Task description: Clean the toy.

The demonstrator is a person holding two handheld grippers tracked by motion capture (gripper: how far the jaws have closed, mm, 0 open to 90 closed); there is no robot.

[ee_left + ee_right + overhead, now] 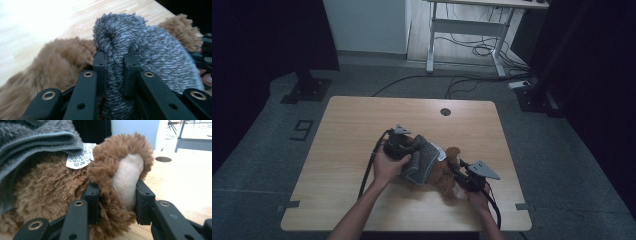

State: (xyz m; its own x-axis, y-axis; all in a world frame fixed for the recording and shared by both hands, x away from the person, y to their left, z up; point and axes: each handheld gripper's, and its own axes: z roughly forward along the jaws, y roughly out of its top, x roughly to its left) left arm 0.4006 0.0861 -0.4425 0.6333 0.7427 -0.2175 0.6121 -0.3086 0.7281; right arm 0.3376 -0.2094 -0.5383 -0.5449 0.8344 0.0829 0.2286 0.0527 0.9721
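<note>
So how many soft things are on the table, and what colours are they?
Brown plush toy: 1
Grey cloth: 1
Total: 2

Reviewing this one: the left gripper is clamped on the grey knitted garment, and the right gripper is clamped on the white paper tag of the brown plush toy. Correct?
Not quite. The right gripper is clamped on a cream-padded limb of the brown plush toy, not the white paper tag, as the right gripper view shows. The left gripper does clamp the grey knitted garment.
</note>
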